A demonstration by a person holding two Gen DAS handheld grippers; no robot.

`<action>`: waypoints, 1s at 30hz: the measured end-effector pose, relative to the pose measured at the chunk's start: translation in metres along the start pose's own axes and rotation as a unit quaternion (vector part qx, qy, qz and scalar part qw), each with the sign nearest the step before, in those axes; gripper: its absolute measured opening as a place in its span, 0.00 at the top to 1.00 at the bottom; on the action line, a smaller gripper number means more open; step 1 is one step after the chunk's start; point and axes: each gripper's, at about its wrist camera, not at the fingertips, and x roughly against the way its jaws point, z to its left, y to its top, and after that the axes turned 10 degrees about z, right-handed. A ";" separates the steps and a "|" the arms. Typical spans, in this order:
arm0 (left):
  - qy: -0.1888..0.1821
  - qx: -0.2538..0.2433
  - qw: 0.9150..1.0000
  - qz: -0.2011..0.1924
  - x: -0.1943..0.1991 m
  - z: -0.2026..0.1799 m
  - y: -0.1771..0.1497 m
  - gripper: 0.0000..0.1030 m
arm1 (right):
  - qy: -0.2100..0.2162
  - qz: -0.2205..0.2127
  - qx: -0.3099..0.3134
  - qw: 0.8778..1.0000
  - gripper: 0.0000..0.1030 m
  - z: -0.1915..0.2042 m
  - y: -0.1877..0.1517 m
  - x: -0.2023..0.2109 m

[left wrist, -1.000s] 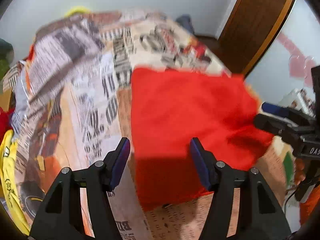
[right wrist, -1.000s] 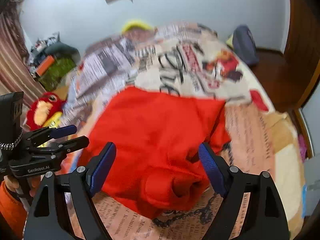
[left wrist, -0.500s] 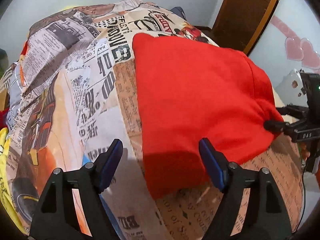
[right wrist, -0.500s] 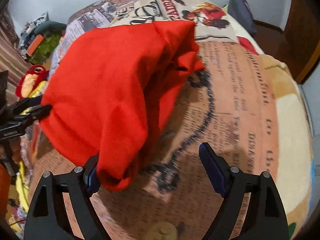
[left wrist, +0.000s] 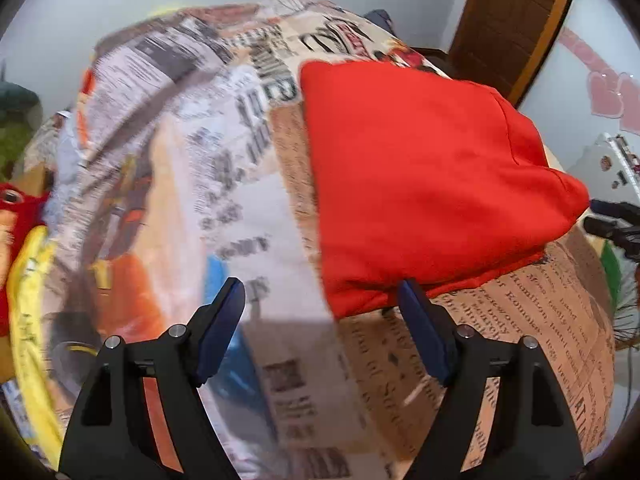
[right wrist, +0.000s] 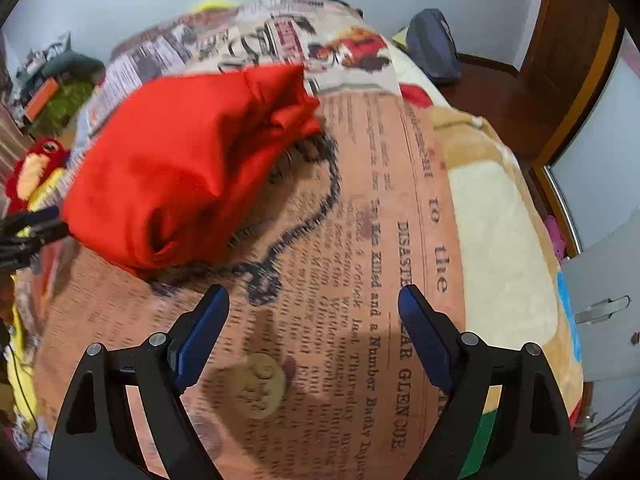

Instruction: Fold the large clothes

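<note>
Both grippers stand spread and empty over the bed. Left gripper [left wrist: 320, 312] hangs above the newspaper-print blanket [left wrist: 192, 184], with the folded red garment [left wrist: 420, 176] at its one o'clock, the hem just beside the right fingertip. Right gripper [right wrist: 314, 316] has its jaws opening, nothing between them; the red garment [right wrist: 180, 176] lies at its eleven o'clock, apart.
</note>
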 end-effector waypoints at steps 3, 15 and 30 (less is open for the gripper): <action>0.021 -0.003 0.999 -0.025 0.019 0.003 0.005 0.24 | 0.023 -0.025 -0.002 0.999 0.17 0.006 0.014 0.015; -0.073 0.031 0.997 0.011 -0.004 0.020 0.067 0.21 | 0.144 -0.007 -0.042 0.989 0.17 0.025 0.077 -0.030; -0.279 0.076 0.954 0.085 -0.099 0.024 0.124 0.21 | 0.260 0.060 -0.076 0.961 0.25 0.015 0.116 -0.112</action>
